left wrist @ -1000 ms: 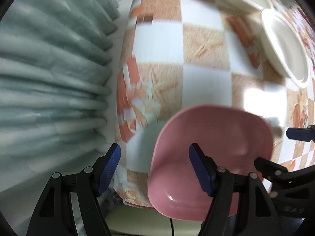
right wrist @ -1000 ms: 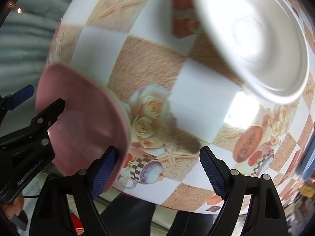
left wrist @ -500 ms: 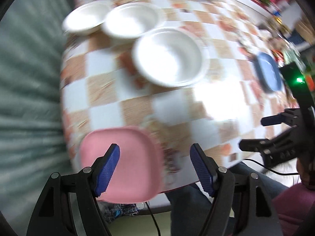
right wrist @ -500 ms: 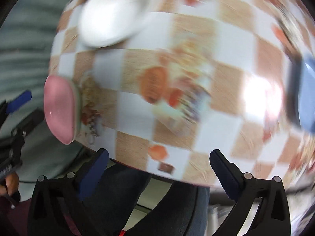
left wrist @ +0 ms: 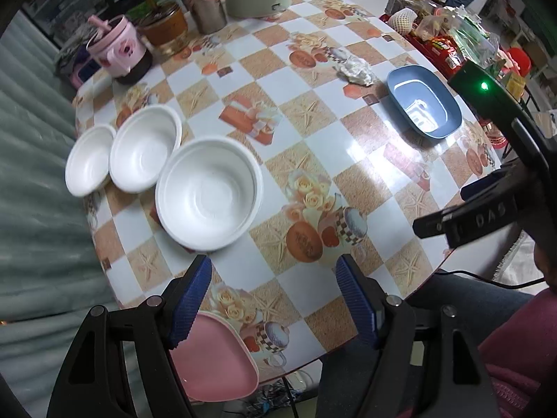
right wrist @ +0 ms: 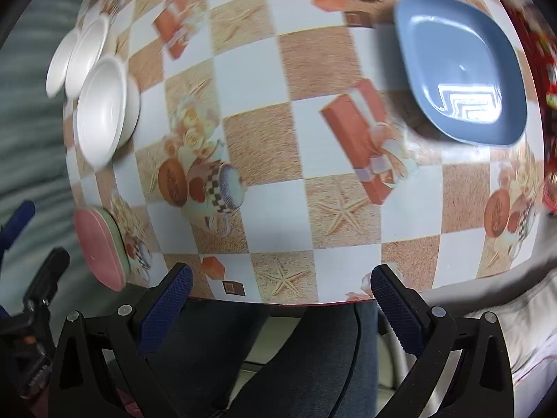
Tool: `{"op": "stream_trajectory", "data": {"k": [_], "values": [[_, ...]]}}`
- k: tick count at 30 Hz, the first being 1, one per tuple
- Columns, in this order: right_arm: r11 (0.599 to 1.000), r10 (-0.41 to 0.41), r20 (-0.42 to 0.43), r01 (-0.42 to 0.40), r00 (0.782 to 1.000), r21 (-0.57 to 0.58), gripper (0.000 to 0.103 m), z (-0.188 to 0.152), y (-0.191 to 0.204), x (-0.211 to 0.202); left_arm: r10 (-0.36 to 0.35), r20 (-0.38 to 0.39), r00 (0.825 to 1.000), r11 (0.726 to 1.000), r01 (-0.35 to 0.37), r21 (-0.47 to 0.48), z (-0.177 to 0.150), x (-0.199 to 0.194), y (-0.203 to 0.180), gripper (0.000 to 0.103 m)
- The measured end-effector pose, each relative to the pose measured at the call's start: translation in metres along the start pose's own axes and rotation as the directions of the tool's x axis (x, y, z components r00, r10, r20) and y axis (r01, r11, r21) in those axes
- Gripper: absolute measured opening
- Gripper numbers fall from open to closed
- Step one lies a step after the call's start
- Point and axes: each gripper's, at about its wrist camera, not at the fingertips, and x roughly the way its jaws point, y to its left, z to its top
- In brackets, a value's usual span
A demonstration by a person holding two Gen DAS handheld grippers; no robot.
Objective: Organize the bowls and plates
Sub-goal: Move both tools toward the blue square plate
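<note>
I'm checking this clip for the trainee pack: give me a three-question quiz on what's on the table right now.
1. How many white bowls stand on the table?
2. True or false: the pink plate lies at the table's near edge, beside the left gripper.
3. The blue plate is: A) stacked on the pink plate, B) alone and empty, C) held by the right gripper.

Key: 1) three; 2) true; 3) B

table (left wrist: 313, 160): checkered cloth | three white bowls (left wrist: 209, 193) left | blue plate (left wrist: 424, 101) right | pink plate (left wrist: 216, 358) near edge
</note>
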Motion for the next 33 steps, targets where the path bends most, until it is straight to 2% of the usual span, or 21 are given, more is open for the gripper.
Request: {"op": "stream_trajectory", "data": {"k": [4,13,30,32,33], "values": [[0.999,0.027,0.009,-0.028,1.000,0.041,0.103,0.007,-0.012,-0.008,0.019,0.010,1.000,1.000,-0.019,-0.004,0.009,-0.003,-0.002,0.077],[0.999,0.020,0.022,-0.020,1.000,0.026,0.103,0.016,-0.016,-0.013,0.030,0.016,0.999,1.000,-0.030,-0.007,0.021,-0.005,-0.007,0.077],[0.994,0.012,0.080,-0.021,0.997,0.108,0.103,0.019,-0.041,-0.034,-0.009,0.039,0.999,0.998,0.006,0.070,0.031,-0.002,-0.021,0.077],[0.995,-0.012,0.092,0.002,0.996,0.103,0.103,0.016,-0.041,-0.030,-0.028,0.040,0.999,0.997,0.025,0.070,0.025,0.004,-0.023,0.077],[0.994,-0.037,0.080,0.028,0.996,0.105,0.103,0.011,-0.041,-0.024,-0.032,0.016,0.999,0.997,0.031,0.073,0.021,0.011,-0.025,0.077]]}}
